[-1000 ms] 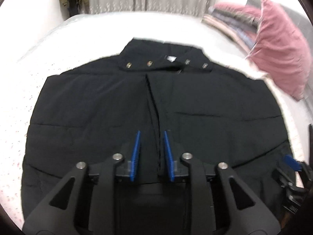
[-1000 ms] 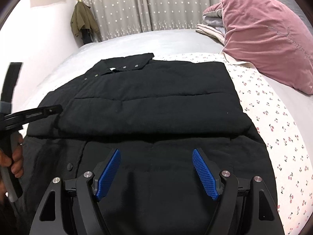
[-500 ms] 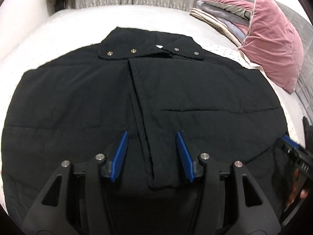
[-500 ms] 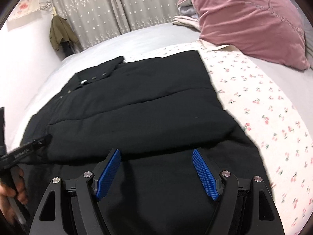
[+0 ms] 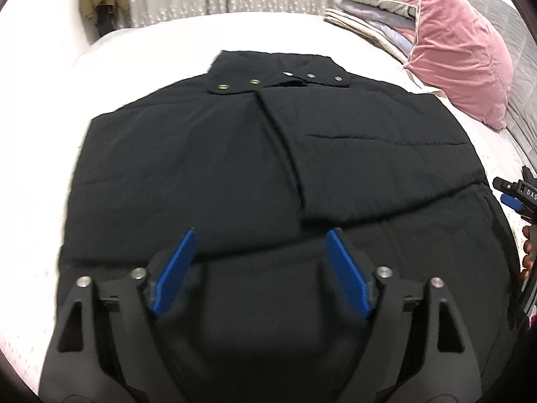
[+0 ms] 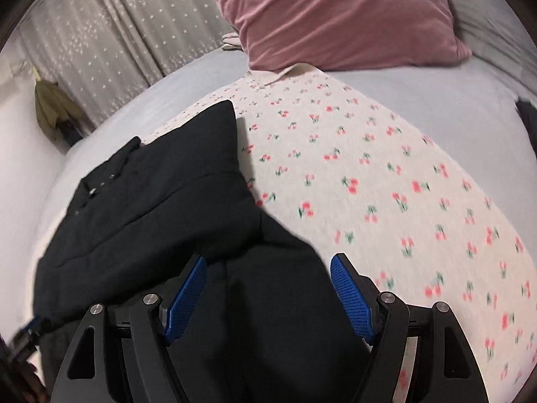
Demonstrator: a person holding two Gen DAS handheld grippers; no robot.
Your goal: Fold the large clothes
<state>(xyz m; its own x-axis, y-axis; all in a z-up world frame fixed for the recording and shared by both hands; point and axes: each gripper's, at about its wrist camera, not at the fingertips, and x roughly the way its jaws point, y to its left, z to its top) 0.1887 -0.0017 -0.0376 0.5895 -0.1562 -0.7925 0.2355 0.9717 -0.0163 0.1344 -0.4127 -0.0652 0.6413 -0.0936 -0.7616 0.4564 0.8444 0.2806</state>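
- Black padded jacket (image 5: 214, 168): lies flat on the bed (image 5: 40, 124), collar at 12 o'clock, sleeves folded inward over the front; quilted stitch lines, matte fabric, round metal snaps on the collar.
- Left gripper (image 5: 260, 258): jaws spread wide, holding nothing, above the hem at 6 o'clock.
- Right gripper (image 6: 268, 285): jaws apart, empty, over the jacket's edge.
- Cherry-print sheet (image 6: 386, 184): soft, white.
- Pink velvet pillow (image 5: 463, 50): at 2 o'clock.

Black padded jacket (image 5: 208, 174) lies flat on the bed, collar at the far end — metal snaps visible along it. Both sleeves are folded inward across the front, edges meeting near the centre line. Lower hem section lies spread nearest the camera — quilted seams run crosswise.
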